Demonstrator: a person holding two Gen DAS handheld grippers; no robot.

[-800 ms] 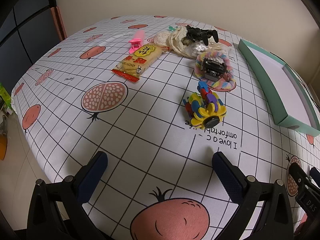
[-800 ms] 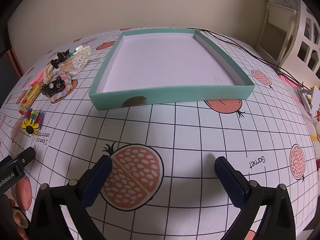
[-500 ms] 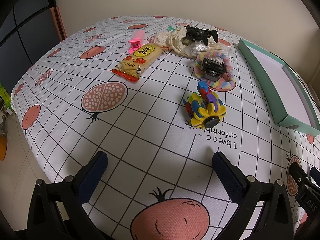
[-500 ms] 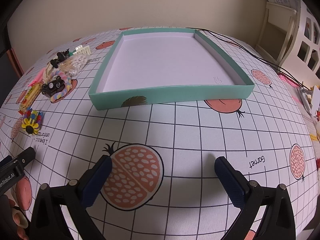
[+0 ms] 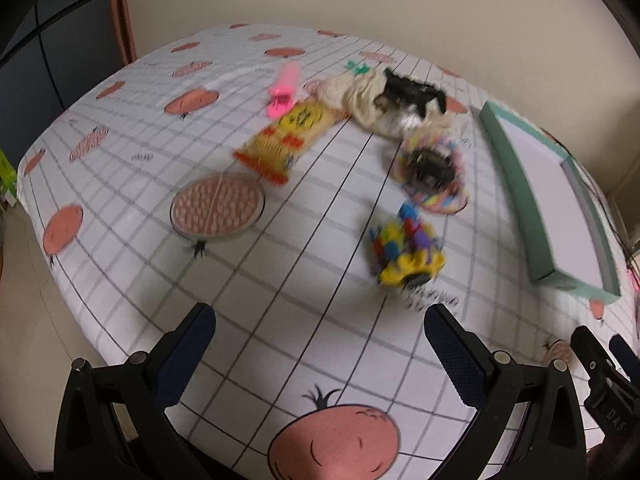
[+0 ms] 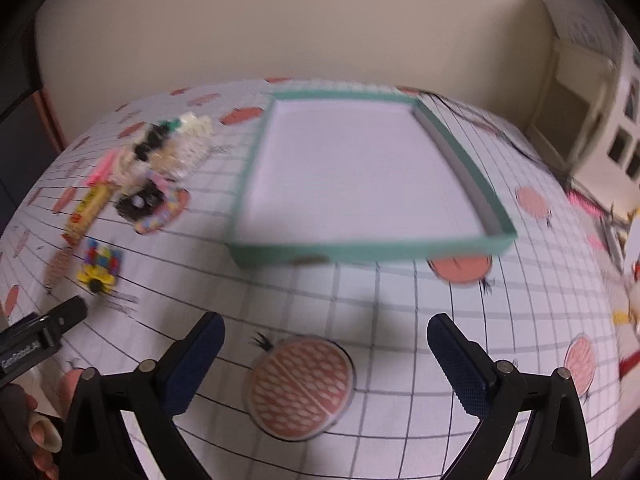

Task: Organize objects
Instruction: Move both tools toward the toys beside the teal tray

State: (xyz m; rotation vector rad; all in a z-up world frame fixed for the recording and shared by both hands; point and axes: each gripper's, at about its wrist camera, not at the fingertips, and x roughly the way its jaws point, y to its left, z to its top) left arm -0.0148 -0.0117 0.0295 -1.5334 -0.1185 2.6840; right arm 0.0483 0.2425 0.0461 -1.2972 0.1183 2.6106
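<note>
My left gripper [image 5: 320, 332] is open over the tablecloth, nothing between its fingers. Ahead of it lie a multicoloured flower-shaped toy [image 5: 406, 250], a pastel scrunchie around a black clip [image 5: 432, 168], a yellow snack packet [image 5: 286, 140], a pink clip [image 5: 284, 90] and a cream cloth heap with a black object on top [image 5: 394, 98]. A shallow teal tray [image 5: 520, 196] lies to the right. My right gripper [image 6: 326, 336] is open too, in front of the empty teal tray [image 6: 372, 250]; the flower toy [image 6: 100, 266] and the packet [image 6: 86, 212] sit far left.
The table carries a white grid cloth with pomegranate prints [image 6: 302, 392]. A cream wall stands behind it. White furniture [image 6: 592, 92] is at the right, with cables and small items [image 6: 624, 232] at the right edge. The other gripper [image 6: 40, 336] and a hand [image 6: 40, 432] show at left.
Both cameras have lifted and pulled back, so the table sits lower and smaller in view and the frames are blurred. The objects themselves have not moved. Both grippers stay open.
</note>
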